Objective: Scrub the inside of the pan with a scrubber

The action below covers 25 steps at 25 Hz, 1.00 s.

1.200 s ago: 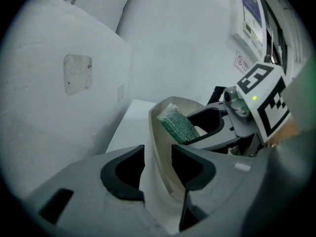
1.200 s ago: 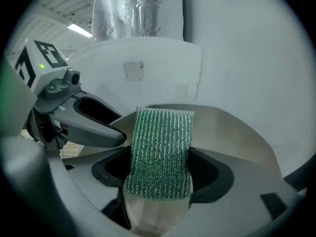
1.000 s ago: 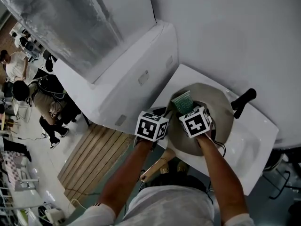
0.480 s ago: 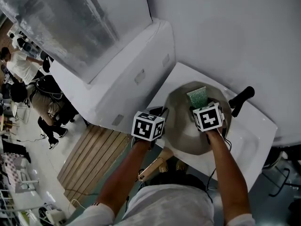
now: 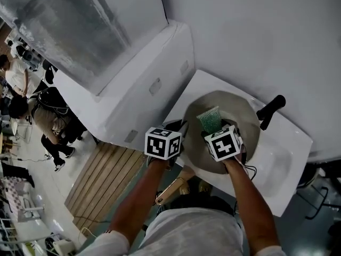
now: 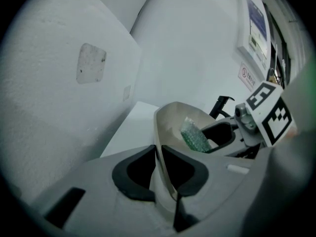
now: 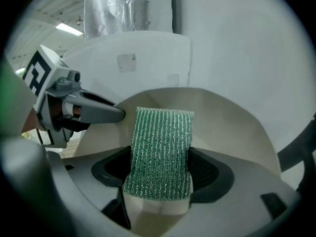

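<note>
Pan point(image 5: 240, 116) down in the white sink point(image 5: 277, 159), and that's the big worry. It is a wide, smooth-looking shell in a slick-looking basin, so a hard stroke could rock or skate it against the sink wall.

Over to the left gripper point(image 6: 159, 153): its jaws are pinched together on the pan's near rim, with only that thin edge between the pads. That's a narrow bite. If scrubbing force levers the pan, I'd expect the rim to twist or slide out, and then nothing steadies it.

Now the right gripper point(image 7: 160, 169), jaws clamped on the lower end of the green scrubber point(image 7: 160, 142). Most of the pad stands free above them, over the pan's inside. Press too steeply and that free end may fold back. Drag hard and it could pull out of the jaws.
</note>
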Tool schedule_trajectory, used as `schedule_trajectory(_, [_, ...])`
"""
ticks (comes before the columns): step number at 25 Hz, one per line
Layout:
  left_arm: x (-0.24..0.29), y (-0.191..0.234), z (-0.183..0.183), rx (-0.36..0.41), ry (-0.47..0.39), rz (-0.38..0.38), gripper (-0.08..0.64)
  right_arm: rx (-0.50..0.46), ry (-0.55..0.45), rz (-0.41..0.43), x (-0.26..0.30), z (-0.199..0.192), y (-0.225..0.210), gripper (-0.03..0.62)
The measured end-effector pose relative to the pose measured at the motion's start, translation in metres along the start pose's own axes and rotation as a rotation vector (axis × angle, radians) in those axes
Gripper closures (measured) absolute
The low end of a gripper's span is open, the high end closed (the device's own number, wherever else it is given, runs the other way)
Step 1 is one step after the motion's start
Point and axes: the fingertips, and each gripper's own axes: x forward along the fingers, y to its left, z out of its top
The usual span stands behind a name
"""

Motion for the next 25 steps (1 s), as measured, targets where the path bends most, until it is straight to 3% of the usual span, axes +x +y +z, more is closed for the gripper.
schedule_trajectory(8, [-0.001, 0.000, 0.002, -0.001, -0.015, 0.000, 0.509, -0.031, 0.069, 0.037, 0.027, -0.013, 0.029, 0.241])
schedule_trajectory(19, [0.000, 0.000, 0.001, 0.013, -0.005, -0.013, 0.508, -0.023, 0.106, -0.111, 0.005, -0.033, -0.043, 0.241])
schedule_trajectory(25, [0.000, 0.000, 0.001, 0.016, 0.001, -0.018, 0.508, -0.043, 0.117, -0.136, -0.010, -0.038, -0.052, 0.241])
